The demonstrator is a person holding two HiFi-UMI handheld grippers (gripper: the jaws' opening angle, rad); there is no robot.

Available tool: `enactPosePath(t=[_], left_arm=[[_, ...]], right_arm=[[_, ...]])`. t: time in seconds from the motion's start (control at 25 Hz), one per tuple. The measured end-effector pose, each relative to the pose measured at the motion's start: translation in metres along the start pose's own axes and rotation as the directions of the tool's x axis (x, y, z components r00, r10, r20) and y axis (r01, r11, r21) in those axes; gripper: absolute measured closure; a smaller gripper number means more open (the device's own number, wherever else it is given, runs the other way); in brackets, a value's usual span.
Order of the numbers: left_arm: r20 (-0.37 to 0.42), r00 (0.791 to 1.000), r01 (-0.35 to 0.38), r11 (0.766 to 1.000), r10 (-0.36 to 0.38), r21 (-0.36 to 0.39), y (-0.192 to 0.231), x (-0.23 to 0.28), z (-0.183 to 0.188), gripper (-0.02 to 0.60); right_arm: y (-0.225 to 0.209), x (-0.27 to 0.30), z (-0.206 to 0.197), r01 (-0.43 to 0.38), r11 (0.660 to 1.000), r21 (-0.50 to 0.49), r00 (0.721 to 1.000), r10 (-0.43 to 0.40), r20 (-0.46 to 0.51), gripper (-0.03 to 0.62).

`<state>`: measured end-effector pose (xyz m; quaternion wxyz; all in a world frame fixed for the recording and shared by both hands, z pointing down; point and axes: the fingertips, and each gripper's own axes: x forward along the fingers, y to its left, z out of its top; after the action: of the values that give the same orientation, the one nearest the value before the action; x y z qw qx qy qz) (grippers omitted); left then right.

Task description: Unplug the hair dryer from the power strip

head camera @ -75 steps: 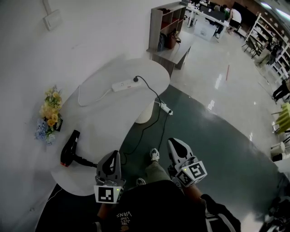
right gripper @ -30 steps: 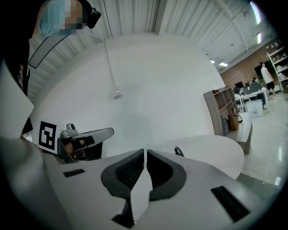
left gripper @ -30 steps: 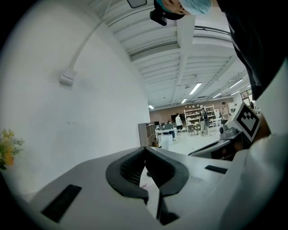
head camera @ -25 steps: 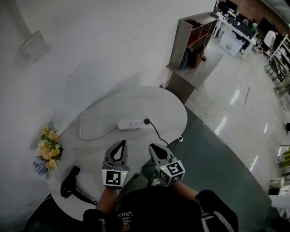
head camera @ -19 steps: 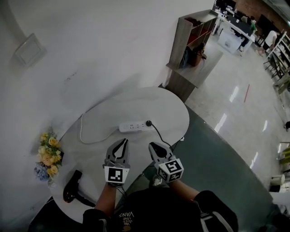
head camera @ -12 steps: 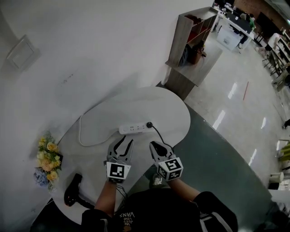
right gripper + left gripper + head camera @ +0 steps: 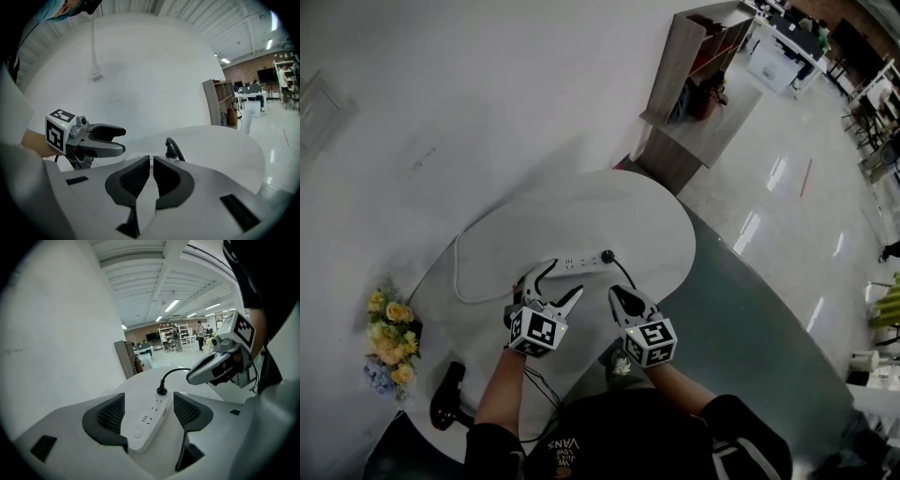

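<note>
While the left gripper (image 7: 557,283) hangs low over the white table (image 7: 661,220), its jaws have just been opening. They stand spread either side of the power strip (image 7: 577,262), pads clear of it. The strip lies mid-table, a black plug (image 7: 607,255) in its right end. The right gripper (image 7: 617,296), pressed together and empty, hovers near the front edge. The hair dryer (image 7: 446,409) lies at the table's left end.

White, round-ended table (image 7: 661,230) standing against a wall. A white power strip (image 7: 577,263) lies near the table's middle, with a black plug (image 7: 607,256) seated in its right end and a white cord (image 7: 461,277) looping away from its left end. Well to the left of the power strip, at the table's far-left end, lie a black hair dryer (image 7: 445,405) and a bunch of flowers (image 7: 386,339).
</note>
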<state>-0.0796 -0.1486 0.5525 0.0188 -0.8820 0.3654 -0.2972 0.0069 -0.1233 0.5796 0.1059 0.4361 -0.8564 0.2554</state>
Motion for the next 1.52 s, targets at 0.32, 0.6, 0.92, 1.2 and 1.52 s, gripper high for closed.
enactPosePath(t=[0.32, 0.6, 0.92, 1.2, 1.52], left_arm=[[-0.187, 0.974, 0.158, 0.977, -0.13, 0.143, 0.01, 0.036, -0.032, 0.215], [-0.301, 0.93, 0.273, 0.946, -0.213, 0.173, 0.003, 0.057, -0.061, 0.195], [-0.361, 0.903, 0.303, 0.941, -0.234, 0.15, 0.005, 0.068, -0.081, 0.193], [-0.407, 0.876, 0.33, 0.936, -0.258, 0.118, 0.001, 0.072, -0.095, 0.196], [-0.417, 0.872, 0.324, 0.941, -0.258, 0.096, 0.0, 0.071, -0.096, 0.238]], right_arm=[[-0.009, 0.014, -0.007, 0.019, 1.0, 0.008, 1.0, -0.019, -0.022, 0.546], [-0.015, 0.023, -0.008, 0.032, 0.999, 0.005, 0.999, -0.031, -0.031, 0.546], [-0.023, 0.028, -0.007, 0.049, 0.999, 0.002, 0.998, -0.049, -0.028, 0.546], [-0.029, 0.034, -0.005, 0.057, 0.998, 0.009, 0.998, -0.057, -0.021, 0.546], [-0.035, 0.042, 0.0, 0.065, 0.998, 0.006, 0.998, -0.065, -0.021, 0.546]])
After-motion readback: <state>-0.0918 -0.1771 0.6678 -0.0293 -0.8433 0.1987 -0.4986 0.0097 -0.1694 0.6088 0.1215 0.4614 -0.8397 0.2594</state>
